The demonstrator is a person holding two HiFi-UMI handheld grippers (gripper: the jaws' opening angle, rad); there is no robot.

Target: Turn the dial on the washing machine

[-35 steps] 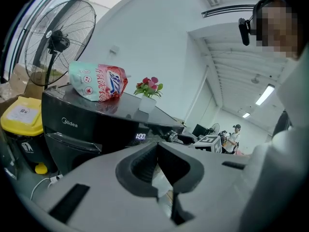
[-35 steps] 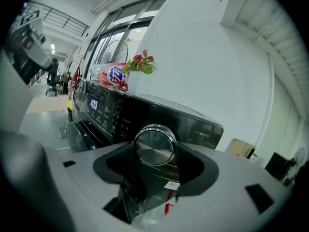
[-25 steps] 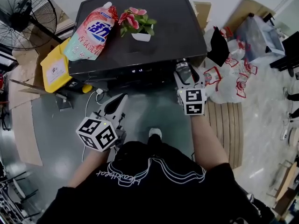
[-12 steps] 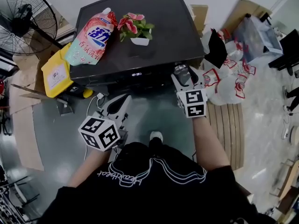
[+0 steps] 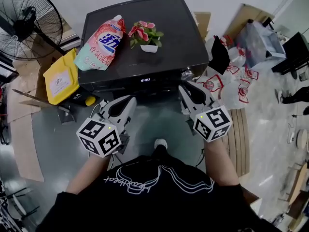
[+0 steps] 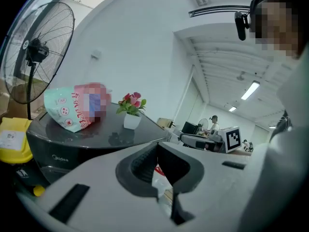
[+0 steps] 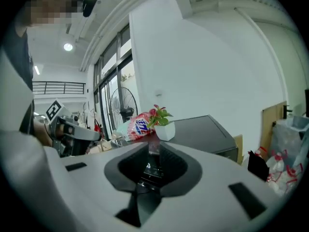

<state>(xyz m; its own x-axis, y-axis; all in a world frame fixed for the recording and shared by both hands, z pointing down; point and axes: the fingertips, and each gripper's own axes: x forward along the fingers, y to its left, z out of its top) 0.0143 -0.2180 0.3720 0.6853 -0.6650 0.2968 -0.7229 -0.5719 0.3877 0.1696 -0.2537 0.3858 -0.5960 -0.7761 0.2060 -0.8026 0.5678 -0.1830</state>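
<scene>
The right claw [image 5: 190, 90] had just been closing its jaws to a narrow gap with nothing between them. The silver dial [image 5: 187, 74] sat just ahead of its tips, apart from them, on the front corner of the black washing machine [image 5: 178, 28]. The left claw [image 5: 126, 102], well to its side, had its jaws together and empty, with a detergent pouch [image 5: 102, 43] and potted flower [image 5: 146, 36] farther ahead on the lid.
</scene>
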